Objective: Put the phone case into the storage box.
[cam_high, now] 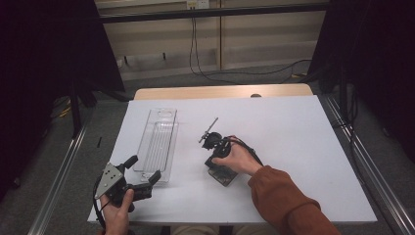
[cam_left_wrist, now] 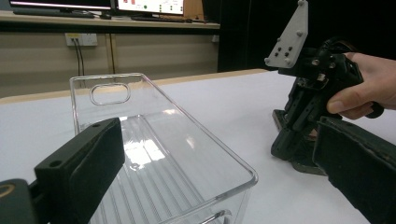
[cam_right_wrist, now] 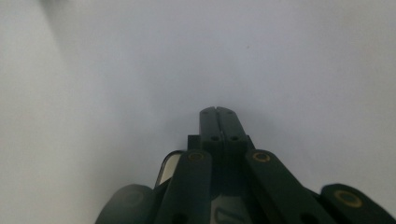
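From above, my left gripper [cam_high: 143,172] sits at seven o'clock, jaws spread wide beside the clear tray [cam_high: 157,145]; my right gripper [cam_high: 221,172] stands nose-down at centre. Along my left jaws, the tray [cam_left_wrist: 163,154] lies between them, unmarked. My right jaws press together, holding nothing, against the white table [cam_right_wrist: 93,70].

tray [cam_high: 157,142] on table [cam_high: 293,137], left of centre

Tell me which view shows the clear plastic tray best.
The high view: the clear, ribbed rectangular plastic tray lies whole on the white table, hanging tab at its far end. The left gripper view gives a close, low look at the tray, its near corner cut off. The right gripper view faces bare table.
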A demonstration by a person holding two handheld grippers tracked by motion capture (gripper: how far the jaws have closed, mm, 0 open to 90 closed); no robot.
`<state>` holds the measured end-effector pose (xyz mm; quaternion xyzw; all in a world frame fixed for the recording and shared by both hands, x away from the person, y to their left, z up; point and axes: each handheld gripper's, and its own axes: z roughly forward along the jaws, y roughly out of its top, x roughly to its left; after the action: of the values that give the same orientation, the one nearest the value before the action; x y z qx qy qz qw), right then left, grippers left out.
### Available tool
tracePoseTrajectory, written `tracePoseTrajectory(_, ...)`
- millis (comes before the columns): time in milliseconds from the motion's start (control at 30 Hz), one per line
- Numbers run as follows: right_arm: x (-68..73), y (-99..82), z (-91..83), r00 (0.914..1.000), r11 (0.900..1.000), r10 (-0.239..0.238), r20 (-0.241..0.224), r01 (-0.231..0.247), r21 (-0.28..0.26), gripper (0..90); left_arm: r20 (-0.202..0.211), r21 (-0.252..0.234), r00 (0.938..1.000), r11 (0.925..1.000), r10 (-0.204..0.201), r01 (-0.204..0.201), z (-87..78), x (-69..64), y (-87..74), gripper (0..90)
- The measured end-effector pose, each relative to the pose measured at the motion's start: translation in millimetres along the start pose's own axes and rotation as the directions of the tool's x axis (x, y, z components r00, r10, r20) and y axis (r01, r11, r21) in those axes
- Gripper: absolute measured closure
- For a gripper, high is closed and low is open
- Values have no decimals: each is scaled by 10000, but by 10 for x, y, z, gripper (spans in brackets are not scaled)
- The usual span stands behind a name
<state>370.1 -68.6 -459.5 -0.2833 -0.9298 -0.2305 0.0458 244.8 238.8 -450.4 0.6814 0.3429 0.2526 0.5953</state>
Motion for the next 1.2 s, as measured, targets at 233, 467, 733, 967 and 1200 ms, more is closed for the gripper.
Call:
tracePoseTrajectory(233,23,-134,-64,10000,10000,14,-72,-14,79,900,-77,39,10000,10000,-29,29,3,-6,0,22)
tracePoseTrajectory(467,54,-295,-137,9999,9998,161,-36,-160,137,900,-33,-9,10000,10000,-91,91,17,-17,-2,23)
tracePoseTrajectory(733,49,-516,-238,9995,9994,323,-64,-322,94,900,7,2,10000,10000,-92,92,27,-21,-3,23)
tracePoseTrajectory(967,46,-677,-317,9989,9988,475,12,-476,136,900,-20,91,10000,10000,-24,24,28,-24,-1,23)
tracePoseTrajectory(1200,28,-861,-411,9972,9971,744,82,-746,146,900,-7,39,10000,10000,-38,38,38,-27,1,22)
